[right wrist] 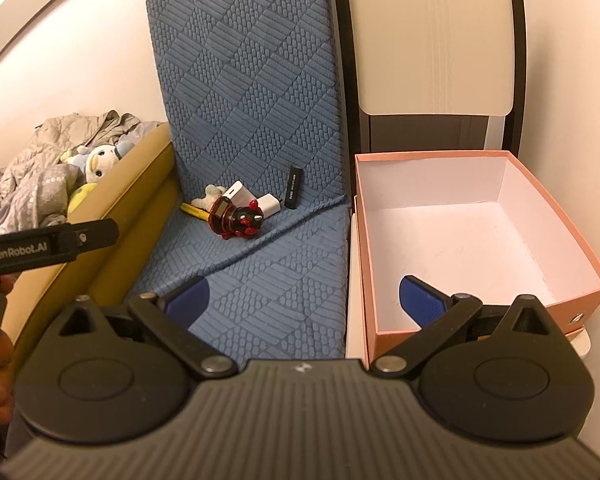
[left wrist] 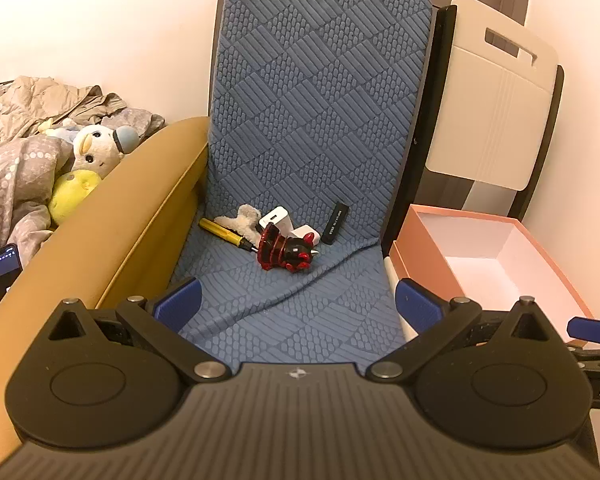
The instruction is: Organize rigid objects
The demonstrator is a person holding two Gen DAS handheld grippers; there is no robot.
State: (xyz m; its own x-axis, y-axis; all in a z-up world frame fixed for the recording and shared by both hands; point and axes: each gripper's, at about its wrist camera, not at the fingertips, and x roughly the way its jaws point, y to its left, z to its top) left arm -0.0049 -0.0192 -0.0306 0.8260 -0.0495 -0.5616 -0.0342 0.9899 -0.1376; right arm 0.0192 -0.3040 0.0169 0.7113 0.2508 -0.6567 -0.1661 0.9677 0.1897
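This is a home, most likely a bedroom: a rumpled quilt (left wrist: 16, 168) with stuffed toys (left wrist: 88, 160) lies on a bed at the left, a framed picture (right wrist: 20, 12) hangs on the wall (only its corner shows), and a blue cushioned seat (left wrist: 300, 120) stands beside a folded chair (left wrist: 492, 100).

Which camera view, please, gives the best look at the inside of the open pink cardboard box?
The right wrist view: the open pink cardboard box shows its whole white floor and all four walls, with nothing inside. The left wrist view catches that box only at an angle from the side, its near part hidden behind the claw hardware.
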